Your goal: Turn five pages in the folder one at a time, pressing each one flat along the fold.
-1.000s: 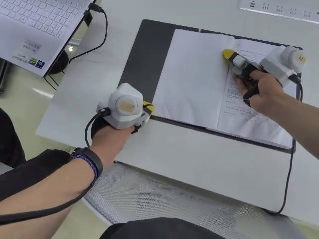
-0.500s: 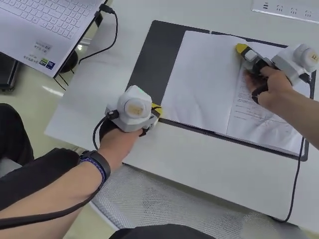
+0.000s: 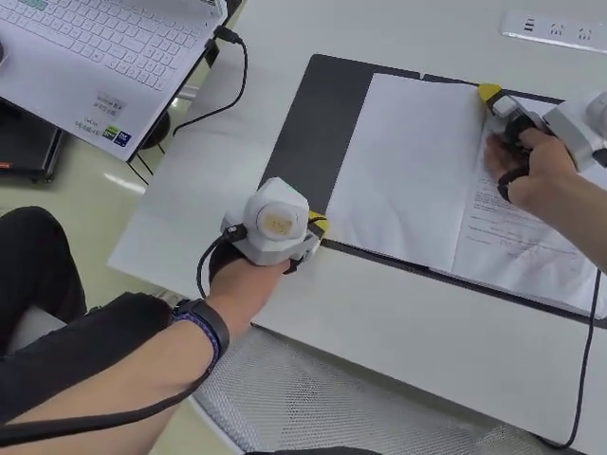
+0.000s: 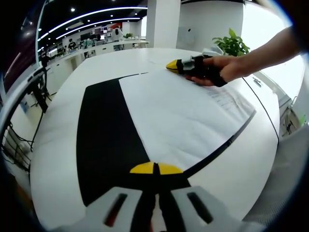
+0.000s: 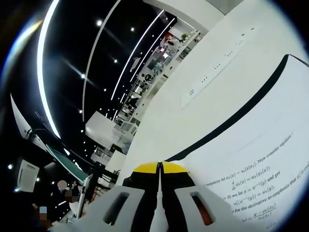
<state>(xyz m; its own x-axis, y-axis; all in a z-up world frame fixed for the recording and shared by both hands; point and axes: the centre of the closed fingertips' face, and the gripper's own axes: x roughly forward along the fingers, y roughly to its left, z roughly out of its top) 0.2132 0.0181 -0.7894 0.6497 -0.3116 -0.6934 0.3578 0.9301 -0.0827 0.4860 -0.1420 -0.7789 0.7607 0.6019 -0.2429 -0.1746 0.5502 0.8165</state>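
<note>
A black folder (image 3: 313, 123) lies open on the white table, a blank turned page (image 3: 408, 161) on its left half and a printed page (image 3: 517, 237) on its right. My left gripper (image 3: 318, 226) rests shut on the folder's near left corner (image 4: 116, 164), yellow tips together. My right gripper (image 3: 490, 93) is shut too, its yellow tip pressing at the top of the fold between the pages. In the right gripper view the tips (image 5: 159, 169) sit over the printed page (image 5: 256, 179) near the folder's black edge (image 5: 231, 121). The left gripper view shows the right gripper (image 4: 175, 65) at the far end of the page.
A white laptop (image 3: 104, 57) sits at the back left with a black cable (image 3: 223, 95) running along the table. A power strip (image 3: 555, 31) lies at the far right edge. The table's near edge (image 3: 360, 355) runs below the folder, a mesh chair beneath it.
The headset camera has shifted, moving the whole scene right and down. My right gripper has slid up along the fold to the top of the pages. The left gripper stays on its corner.
</note>
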